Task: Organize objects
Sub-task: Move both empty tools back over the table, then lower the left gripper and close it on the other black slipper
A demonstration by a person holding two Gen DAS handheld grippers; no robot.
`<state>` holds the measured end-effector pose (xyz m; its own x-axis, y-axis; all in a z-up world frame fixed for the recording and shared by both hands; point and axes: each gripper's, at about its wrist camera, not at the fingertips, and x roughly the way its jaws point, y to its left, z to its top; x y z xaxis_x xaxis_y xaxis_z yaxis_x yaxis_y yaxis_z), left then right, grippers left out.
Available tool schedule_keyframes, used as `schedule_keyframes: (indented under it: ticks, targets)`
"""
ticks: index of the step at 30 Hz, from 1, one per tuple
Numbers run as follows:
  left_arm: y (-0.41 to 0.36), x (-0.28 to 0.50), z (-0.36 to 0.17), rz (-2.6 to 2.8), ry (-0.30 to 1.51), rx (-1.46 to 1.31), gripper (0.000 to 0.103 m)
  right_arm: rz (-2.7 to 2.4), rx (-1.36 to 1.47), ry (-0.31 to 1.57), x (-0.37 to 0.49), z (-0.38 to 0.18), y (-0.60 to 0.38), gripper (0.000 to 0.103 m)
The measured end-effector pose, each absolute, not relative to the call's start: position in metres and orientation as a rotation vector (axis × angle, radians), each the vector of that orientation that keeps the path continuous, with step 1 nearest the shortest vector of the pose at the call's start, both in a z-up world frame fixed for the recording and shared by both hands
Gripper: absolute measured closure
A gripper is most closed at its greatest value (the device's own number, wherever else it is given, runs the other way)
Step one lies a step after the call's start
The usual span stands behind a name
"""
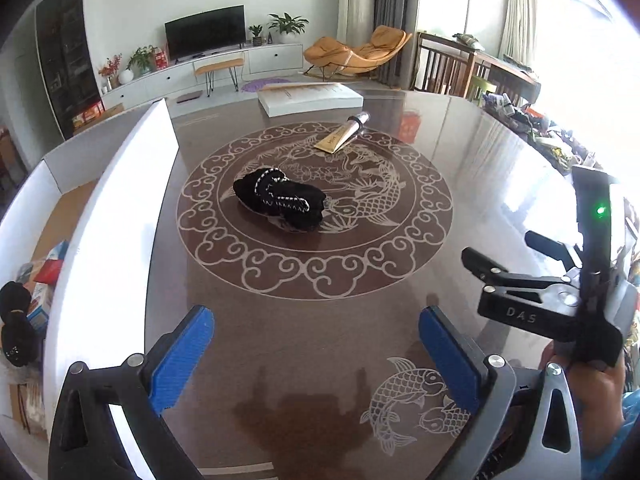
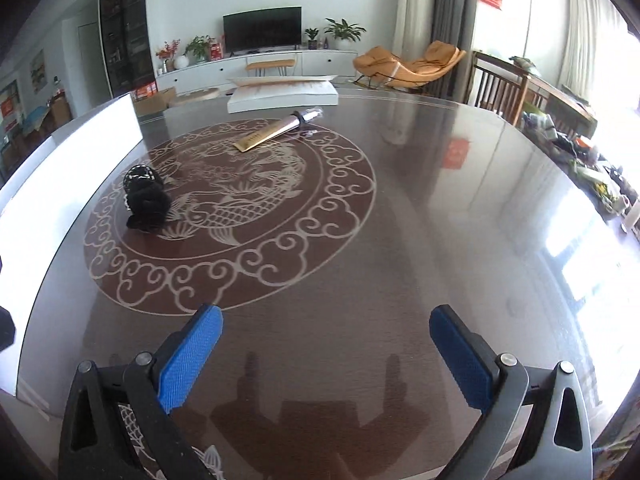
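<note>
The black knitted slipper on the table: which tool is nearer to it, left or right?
Left, by a small margin. The black knitted slipper lies straight ahead of the open left tool; it lies ahead and far to the left of the open right tool.

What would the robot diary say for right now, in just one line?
left gripper: open, empty | right gripper: open, empty | black socks: on table | gold tube: beyond socks | white box: left

both wrist views sit low over the near edge of the bench (image 1: 460, 184), facing across it toward the television (image 1: 206, 34). they share the black cloth bundle (image 1: 280, 200) and gold tube (image 2: 276, 130); the left view sits further left, beside the open box (image 1: 112, 216).
</note>
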<state>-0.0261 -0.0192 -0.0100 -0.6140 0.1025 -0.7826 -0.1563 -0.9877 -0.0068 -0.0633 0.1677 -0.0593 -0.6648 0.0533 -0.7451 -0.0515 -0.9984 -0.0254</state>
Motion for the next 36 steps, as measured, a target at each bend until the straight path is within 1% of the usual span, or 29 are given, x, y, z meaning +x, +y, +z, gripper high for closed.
schedule_keyframes:
  ticks: [3, 6, 11, 15, 20, 25, 28, 36]
  targets:
    - [-0.017, -0.033, -0.027, 2.716, 0.100, -1.342, 0.000, 2.798, -1.224, 0.036, -0.063, -0.060, 0.180, 0.000]
    - [-0.017, -0.040, -0.043, 2.726, 0.107, -1.392, 0.000, 2.785, -1.262, 0.054, -0.067, -0.067, 0.181, 0.000]
    - [-0.024, -0.052, -0.061, 2.754, 0.092, -1.442, 0.000, 2.767, -1.328, -0.024, -0.072, -0.081, 0.170, 0.000]
    - [-0.026, -0.058, -0.071, 2.766, 0.075, -1.471, 0.000, 2.766, -1.337, -0.016, -0.073, -0.083, 0.170, 0.000]
    - [-0.025, -0.061, -0.075, 2.777, 0.072, -1.476, 0.000, 2.759, -1.352, 0.036, -0.073, -0.085, 0.175, 0.000]
    - [-0.025, -0.066, -0.079, 2.775, 0.065, -1.494, 0.000, 2.761, -1.365, 0.022, -0.072, -0.087, 0.171, 0.000]
    - [-0.027, -0.068, -0.081, 2.768, 0.018, -1.497, 0.000, 2.759, -1.375, 0.012, -0.073, -0.088, 0.170, 0.000]
    - [-0.026, -0.076, -0.082, 2.779, 0.002, -1.492, 0.000, 2.745, -1.412, 0.050, -0.075, -0.091, 0.173, 0.000]
